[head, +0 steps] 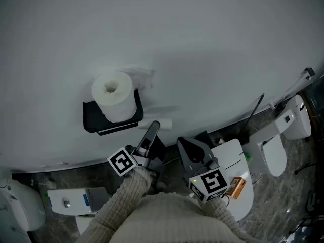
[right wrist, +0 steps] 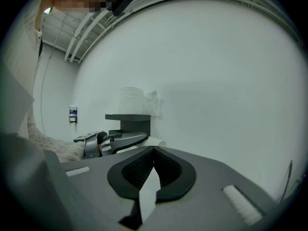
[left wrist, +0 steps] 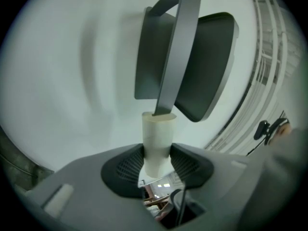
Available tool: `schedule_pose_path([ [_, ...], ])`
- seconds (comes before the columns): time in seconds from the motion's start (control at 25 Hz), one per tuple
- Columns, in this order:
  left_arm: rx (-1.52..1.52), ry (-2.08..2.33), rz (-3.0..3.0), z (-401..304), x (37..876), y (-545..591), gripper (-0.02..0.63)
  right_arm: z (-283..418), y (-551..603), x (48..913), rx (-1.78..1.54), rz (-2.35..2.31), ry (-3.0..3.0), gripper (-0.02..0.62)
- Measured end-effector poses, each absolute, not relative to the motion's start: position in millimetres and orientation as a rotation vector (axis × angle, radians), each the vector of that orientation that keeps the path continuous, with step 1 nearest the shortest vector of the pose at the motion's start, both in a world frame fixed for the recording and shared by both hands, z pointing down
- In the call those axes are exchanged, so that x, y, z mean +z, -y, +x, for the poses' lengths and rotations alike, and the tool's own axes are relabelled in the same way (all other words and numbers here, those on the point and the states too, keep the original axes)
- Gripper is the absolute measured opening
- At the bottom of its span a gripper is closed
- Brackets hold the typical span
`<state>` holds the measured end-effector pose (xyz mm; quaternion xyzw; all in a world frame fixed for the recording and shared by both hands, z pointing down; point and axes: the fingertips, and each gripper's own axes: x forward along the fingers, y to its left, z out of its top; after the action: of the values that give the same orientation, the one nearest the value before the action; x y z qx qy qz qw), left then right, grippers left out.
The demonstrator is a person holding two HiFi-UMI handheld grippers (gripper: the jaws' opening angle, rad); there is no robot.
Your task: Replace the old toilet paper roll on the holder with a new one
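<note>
The left tool (head: 153,128) was clamped on the bare tube (left wrist: 157,146), just beside the holder's (head: 109,119) right edge. A full roll (head: 115,96) stood on top of the holder. The right tool (right wrist: 153,167) was closed and empty. Bare wall (head: 228,49) lay all around.

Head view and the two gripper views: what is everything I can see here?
Wall: one, white, behind everything.
Holder: one, black, on the wall.
Roll: one, white, upright on top of the holder.
Tube: one, cream, bare, just off the holder's lower corner.
Toilets: several, white, along the floor.
Orange item: one, on a white tank; too small to identify.
Floor: grey, marbled.
Left gripper: grey, shut on the tube.
Right gripper: grey, shut, empty.
Sleeves: two, cream, bottom.
</note>
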<state>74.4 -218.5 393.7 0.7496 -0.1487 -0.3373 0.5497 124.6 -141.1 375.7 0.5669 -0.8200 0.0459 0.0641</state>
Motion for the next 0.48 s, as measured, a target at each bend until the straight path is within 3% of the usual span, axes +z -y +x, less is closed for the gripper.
schedule_pose_path([
  [0.48, -0.768, 0.335, 1.768, 75, 397, 187, 0.167, 118, 131, 376, 0.143, 1.69, 2.511, 0.0],
])
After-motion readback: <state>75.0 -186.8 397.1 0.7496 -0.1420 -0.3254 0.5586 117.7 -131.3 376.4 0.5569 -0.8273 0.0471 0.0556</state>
